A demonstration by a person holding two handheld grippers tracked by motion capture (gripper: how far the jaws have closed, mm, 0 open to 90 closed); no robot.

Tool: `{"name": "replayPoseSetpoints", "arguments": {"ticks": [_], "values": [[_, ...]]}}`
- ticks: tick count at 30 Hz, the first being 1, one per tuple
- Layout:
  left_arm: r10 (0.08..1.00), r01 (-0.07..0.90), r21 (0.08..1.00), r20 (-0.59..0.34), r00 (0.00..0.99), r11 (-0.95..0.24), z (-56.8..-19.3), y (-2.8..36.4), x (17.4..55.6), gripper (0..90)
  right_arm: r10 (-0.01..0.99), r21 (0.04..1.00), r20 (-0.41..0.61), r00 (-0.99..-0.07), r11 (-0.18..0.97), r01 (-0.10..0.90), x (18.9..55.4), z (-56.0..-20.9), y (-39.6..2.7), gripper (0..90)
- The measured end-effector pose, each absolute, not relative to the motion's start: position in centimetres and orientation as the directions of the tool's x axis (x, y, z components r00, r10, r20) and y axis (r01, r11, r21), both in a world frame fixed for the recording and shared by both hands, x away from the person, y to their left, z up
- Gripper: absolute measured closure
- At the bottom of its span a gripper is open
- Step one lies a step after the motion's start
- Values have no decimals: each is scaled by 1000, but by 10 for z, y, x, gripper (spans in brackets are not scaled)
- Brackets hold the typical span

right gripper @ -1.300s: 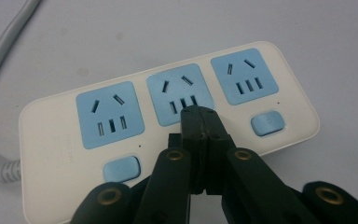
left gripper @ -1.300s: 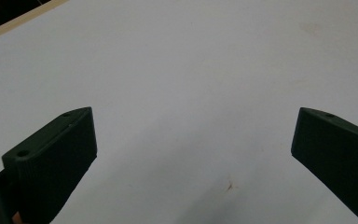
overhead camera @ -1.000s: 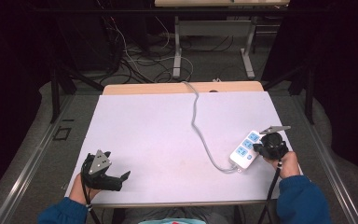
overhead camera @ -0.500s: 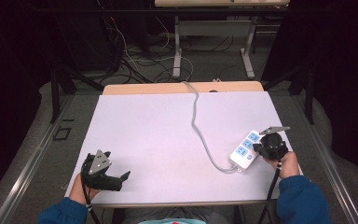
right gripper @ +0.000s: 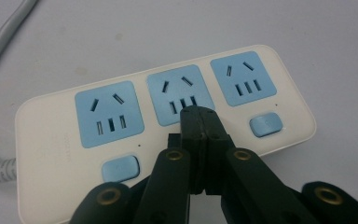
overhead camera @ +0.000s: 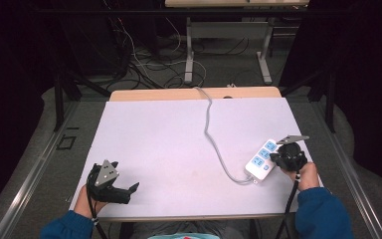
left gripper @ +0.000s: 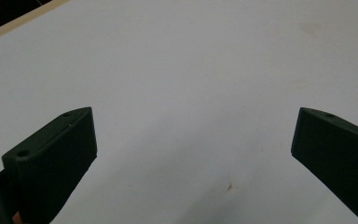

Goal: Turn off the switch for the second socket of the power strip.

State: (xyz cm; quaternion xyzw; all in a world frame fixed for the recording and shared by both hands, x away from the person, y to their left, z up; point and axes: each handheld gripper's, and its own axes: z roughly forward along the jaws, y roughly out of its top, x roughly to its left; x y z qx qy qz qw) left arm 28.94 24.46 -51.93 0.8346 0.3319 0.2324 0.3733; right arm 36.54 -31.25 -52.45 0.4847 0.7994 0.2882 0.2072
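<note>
1. The right gripper (right gripper: 199, 116) had its jaws pressed together with nothing between them, the tip poised over the power strip (right gripper: 163, 130), at the lower edge of the middle socket (right gripper: 181, 93) and between the two blue buttons (right gripper: 120, 168).
2. Nothing had changed over the last second: both hands sat where they were in the earlier high views, and the power strip had not shifted. In my judgement the press (of a switch, most likely) had not begun, or the hand was pausing before it.
3. The power strip (overhead camera: 261, 160) lay near the right edge of the table (overhead camera: 169, 139), its grey cord (overhead camera: 210, 124) running back off the far edge.
4. The left gripper (overhead camera: 113, 185) rested near the front left corner, jaws spread wide over bare table.
5. Hard to tell: whether the right tip actually touched the plastic, and whether a third button sat hidden beneath the jaws.
</note>
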Motion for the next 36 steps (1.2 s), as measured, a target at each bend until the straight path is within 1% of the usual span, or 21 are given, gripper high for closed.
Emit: {"name": "replayPoseSetpoints", "arguments": {"ticks": [21, 36], "values": [[728, 377, 779, 144, 670, -501, -520, 245, 290, 3, 885, 658, -95, -456, 400, 638, 364, -524, -310, 900], [728, 377, 779, 143, 671, -500, -520, 245, 290, 3, 889, 670, -96, -448, 390, 631, 362, -522, -309, 900]]}}
